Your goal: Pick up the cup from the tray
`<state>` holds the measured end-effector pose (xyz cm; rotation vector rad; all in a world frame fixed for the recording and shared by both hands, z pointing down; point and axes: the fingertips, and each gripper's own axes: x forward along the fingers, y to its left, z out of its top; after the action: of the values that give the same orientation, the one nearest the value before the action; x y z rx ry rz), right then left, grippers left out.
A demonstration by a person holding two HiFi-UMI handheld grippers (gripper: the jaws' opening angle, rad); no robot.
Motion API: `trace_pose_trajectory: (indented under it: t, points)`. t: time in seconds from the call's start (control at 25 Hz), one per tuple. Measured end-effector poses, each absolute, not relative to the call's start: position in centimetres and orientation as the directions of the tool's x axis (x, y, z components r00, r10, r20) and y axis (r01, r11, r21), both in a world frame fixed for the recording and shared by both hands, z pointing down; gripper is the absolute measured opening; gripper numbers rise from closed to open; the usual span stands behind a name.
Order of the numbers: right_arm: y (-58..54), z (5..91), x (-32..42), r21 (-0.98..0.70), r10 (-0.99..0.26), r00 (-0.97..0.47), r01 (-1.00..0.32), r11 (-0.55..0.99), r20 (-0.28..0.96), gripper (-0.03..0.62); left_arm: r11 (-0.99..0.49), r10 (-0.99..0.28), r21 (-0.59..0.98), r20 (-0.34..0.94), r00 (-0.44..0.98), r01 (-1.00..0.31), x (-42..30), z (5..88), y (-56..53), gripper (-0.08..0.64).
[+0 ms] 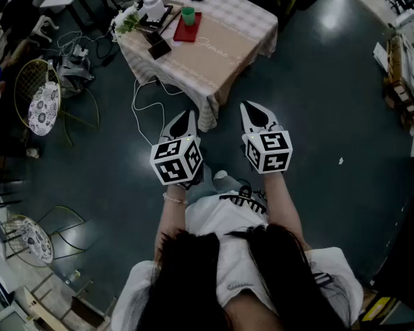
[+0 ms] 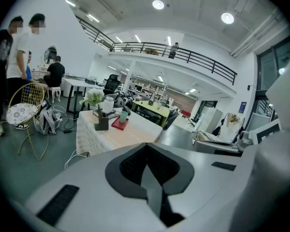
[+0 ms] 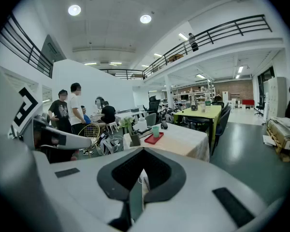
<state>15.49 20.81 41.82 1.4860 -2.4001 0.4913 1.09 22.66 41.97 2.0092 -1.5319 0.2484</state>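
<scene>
Cup (image 1: 188, 15) upright on tray (image 1: 185, 34), well ahead of both jaws, far side of table (image 1: 224, 50). Left gripper (image 1: 185, 119), right gripper (image 1: 252, 113): jaws together, nothing between. Step in hand: approach, open one wide, straddle cup squarely, lift straight.

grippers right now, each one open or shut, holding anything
Left gripper: fingers closed, holding nothing.
Right gripper: fingers closed, holding nothing.
</scene>
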Motion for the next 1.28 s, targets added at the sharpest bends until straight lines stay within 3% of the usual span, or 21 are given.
trace_pose_trajectory:
  t: [0.64,0.68,0.8,1.08,1.28]
  points:
    - [16.7,42.3,14.6,-0.203,-0.812,-0.461,-0.887,0.414,0.358,0.017,-0.169,-0.822,0.330,0.473,0.318,-0.929,0.2,42.6,18.7,0.008]
    - [16.1,42.2,14.3,-0.212,-0.811,-0.470,-0.882,0.420,0.349,0.037,-0.170,-0.820,0.330,0.475,0.319,-0.928,0.1,42.8,18.1,0.008]
    - [13.8,42.2,13.3,-0.228,-0.799,-0.495,-0.869,0.440,0.341,0.251,-0.171,-0.814,0.332,0.483,0.323,-0.928,-0.7,43.2,15.8,0.008]
    - [7.3,42.1,10.5,-0.209,-0.785,-0.506,-0.863,0.460,0.358,0.323,-0.189,-0.800,0.324,0.497,0.337,-0.927,-3.2,43.7,9.1,0.009]
    - [2.8,42.0,9.1,-0.202,-0.795,-0.482,-0.876,0.438,0.368,0.339,-0.205,-0.793,0.325,0.498,0.351,-0.923,-5.0,43.5,4.4,0.008]
